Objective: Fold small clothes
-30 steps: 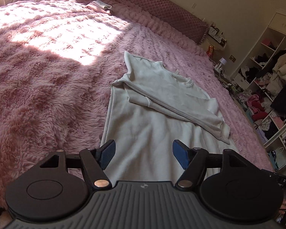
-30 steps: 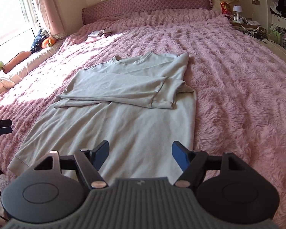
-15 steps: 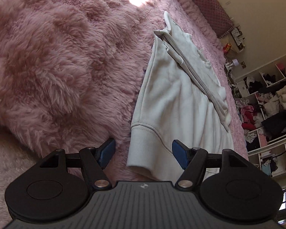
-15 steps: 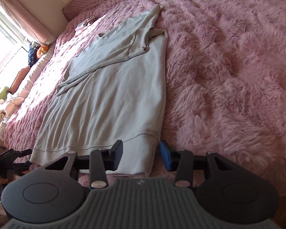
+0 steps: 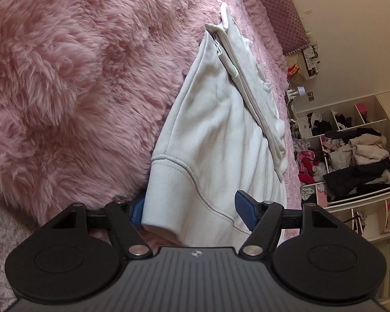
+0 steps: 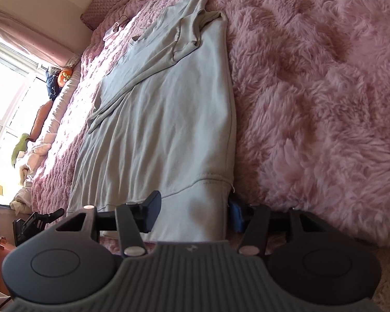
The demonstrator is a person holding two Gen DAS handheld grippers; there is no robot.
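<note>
Your left tool (image 5: 191, 209) stands spread wide at the near left corner of the pale sweatshirt (image 5: 221, 130), the ribbed hem corner lying between its 2 blue pads; the left pad is partly hidden behind the cloth and the right pad sits clear of it. Your right tool (image 6: 195, 212) straddles the near right hem corner of the same sweatshirt (image 6: 169, 109), its jaws opening, with the cloth between them and not visibly pinched. The sweatshirt lies flat on the fluffy pink blanket (image 6: 312, 91) covering the bed, hem near you, collar far, both sleeves folded across the chest. Beyond it runs the quilted pink headboard (image 5: 280, 13). In the left view, open shelves (image 5: 351, 156) crammed with clothes stand to the right of the bed; in the right view a bright window (image 6: 5, 96) is at the left.
</note>
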